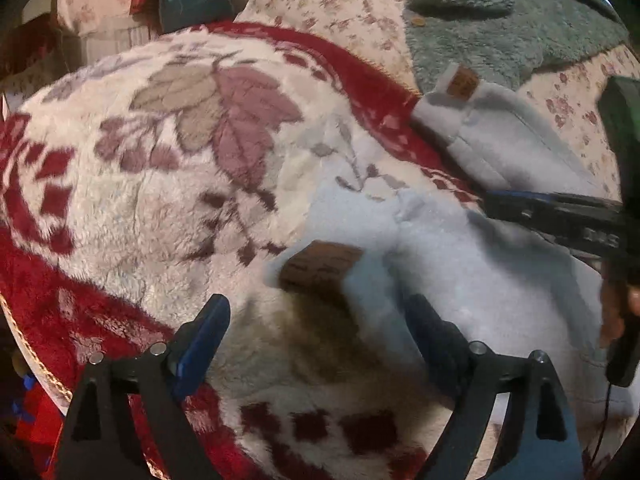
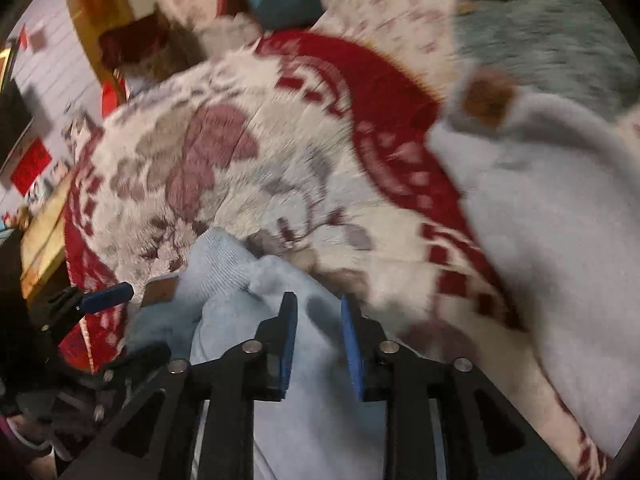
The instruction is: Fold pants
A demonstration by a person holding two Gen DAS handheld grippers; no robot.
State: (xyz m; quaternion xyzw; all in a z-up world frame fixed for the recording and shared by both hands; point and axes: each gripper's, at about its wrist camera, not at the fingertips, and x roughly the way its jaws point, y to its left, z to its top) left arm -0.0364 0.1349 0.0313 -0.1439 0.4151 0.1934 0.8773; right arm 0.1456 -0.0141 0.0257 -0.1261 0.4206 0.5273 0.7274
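Hovering over the pale blue pants (image 1: pixel 460 280), the left gripper (image 1: pixel 316 312) has its jaws wide apart, nothing between them. Right gripper (image 2: pixel 318 312): jaws narrowly apart above a pants fold, pads not pressing. The pants lie on a red-and-cream floral blanket (image 1: pixel 180 140). Just ahead of the left gripper, a brown tag (image 1: pixel 320 266), print too blurred to read. Farther off, a second brown patch (image 1: pixel 462 82) at the waistband, unreadable. Beyond, a grey-green fleece (image 1: pixel 500 20).

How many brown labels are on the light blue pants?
2: one label ahead of the left hand-held gripper, another label at the far end of the pants. Folds may hide more.
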